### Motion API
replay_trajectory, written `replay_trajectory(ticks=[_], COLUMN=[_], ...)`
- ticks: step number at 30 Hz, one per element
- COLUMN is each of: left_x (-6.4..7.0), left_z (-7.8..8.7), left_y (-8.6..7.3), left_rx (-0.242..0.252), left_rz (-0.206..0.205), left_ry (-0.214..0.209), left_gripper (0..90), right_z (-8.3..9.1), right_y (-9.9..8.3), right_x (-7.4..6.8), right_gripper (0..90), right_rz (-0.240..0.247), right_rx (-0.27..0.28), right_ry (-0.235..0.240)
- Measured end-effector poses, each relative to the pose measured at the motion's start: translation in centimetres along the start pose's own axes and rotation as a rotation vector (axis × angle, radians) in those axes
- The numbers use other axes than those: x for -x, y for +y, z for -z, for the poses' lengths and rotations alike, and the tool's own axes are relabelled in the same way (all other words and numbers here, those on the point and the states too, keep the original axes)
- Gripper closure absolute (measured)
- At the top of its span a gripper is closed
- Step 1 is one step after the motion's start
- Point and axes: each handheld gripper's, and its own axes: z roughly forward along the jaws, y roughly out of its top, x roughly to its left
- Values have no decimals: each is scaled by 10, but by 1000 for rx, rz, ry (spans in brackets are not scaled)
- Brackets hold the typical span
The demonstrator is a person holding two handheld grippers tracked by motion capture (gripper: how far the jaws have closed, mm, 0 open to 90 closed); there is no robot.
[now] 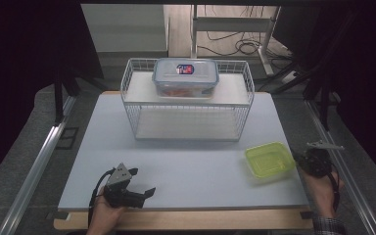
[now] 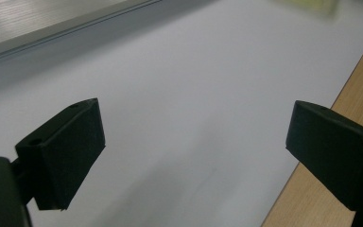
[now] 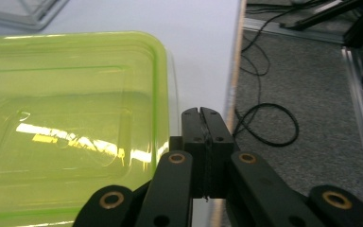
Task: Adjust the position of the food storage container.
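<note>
My right gripper jaws closed, empty, beside green plastic container. Light, thin, slick, flexy: pinch rim edge. Left gripper jaws wide open.

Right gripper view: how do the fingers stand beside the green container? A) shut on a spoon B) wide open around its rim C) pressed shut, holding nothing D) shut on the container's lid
C: the right gripper has its black fingers pressed flat together with nothing between them, just to the right of the green container, whose rim they do not clamp.
</note>
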Motion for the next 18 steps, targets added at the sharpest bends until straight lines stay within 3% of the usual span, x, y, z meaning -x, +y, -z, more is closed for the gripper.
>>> replay_trajectory(ticks=[6, 18], left_x=[0, 1], left_z=[0, 1], left_y=[0, 0], left_rx=[-3, -2], left_rz=[-3, -7], left_ry=[1, 4], left_gripper=[53, 53], right_z=[-3, -7], right_y=[2, 7], right_x=[-17, -53], right_gripper=[892, 891], right_rz=[10, 75], right_rx=[-18, -51], right_ry=[52, 138])
